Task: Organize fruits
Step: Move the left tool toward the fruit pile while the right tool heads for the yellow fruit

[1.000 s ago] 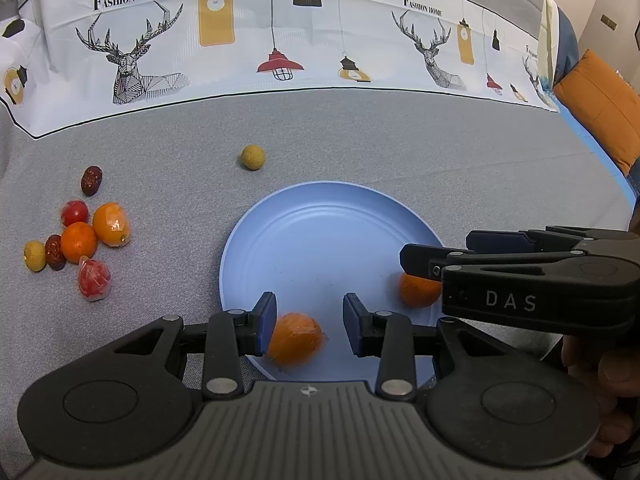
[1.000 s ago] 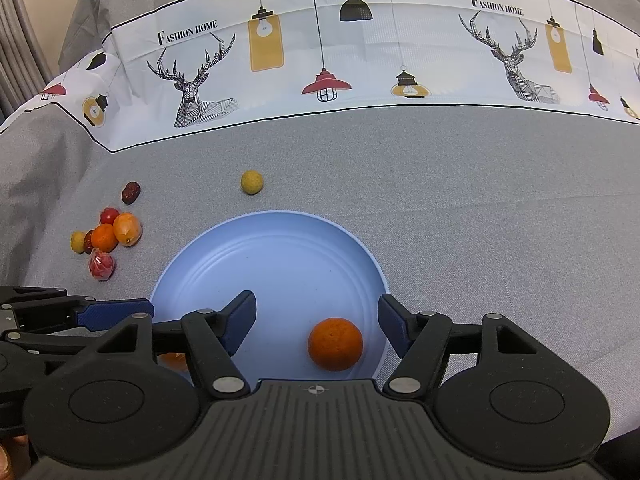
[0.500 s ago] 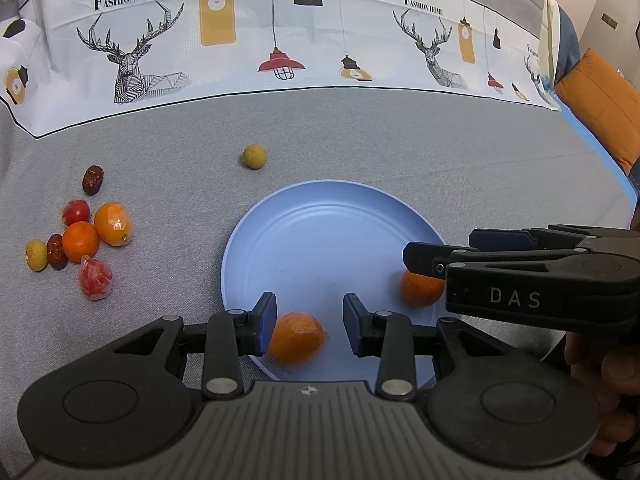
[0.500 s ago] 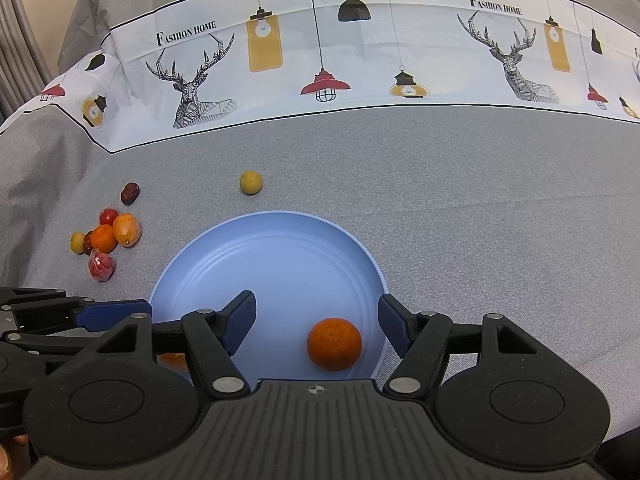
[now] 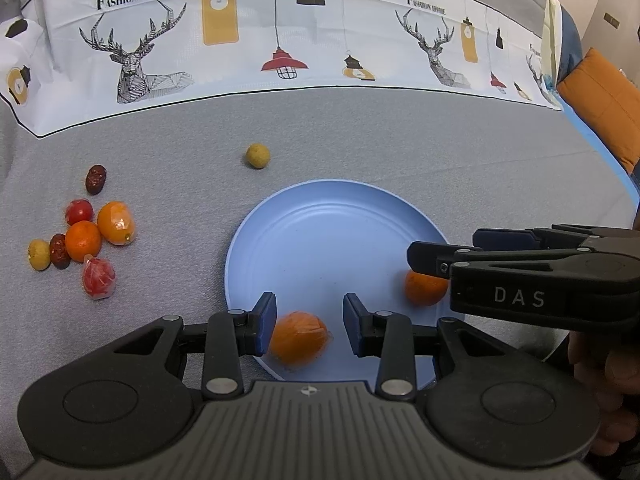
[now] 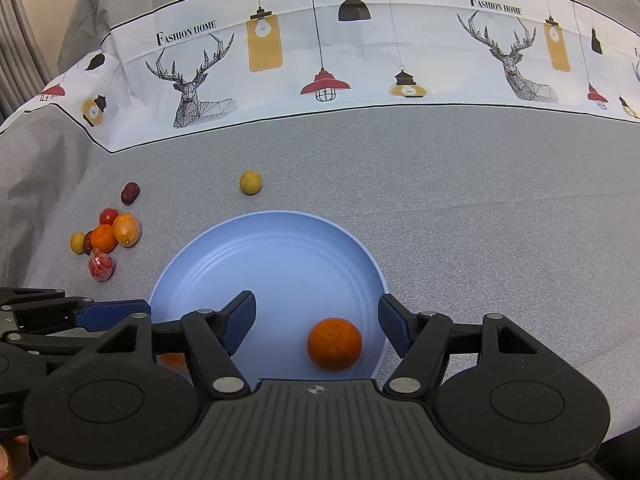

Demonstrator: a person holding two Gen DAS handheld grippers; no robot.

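A blue plate (image 5: 320,240) (image 6: 280,256) lies on the grey cloth. A wrapped orange fruit (image 5: 298,343) lies at its near rim, between the jaws of my open left gripper (image 5: 310,322), which do not press it. A bare orange (image 6: 334,343) (image 5: 424,290) lies on the plate's right side between the wide-open jaws of my right gripper (image 6: 316,322). A cluster of small fruits (image 5: 86,240) (image 6: 105,240) lies on the cloth left of the plate. A yellow-green round fruit (image 5: 257,155) (image 6: 251,182) sits beyond the plate.
A dark red date (image 5: 96,179) lies apart at the cluster's far side. The white printed band of cloth (image 5: 280,40) runs along the back. An orange cushion (image 5: 604,100) is at the far right. My right gripper's body (image 5: 540,280) reaches over the plate's right edge.
Almost nothing has moved; both grippers stay open over the plate and both oranges lie where they were.
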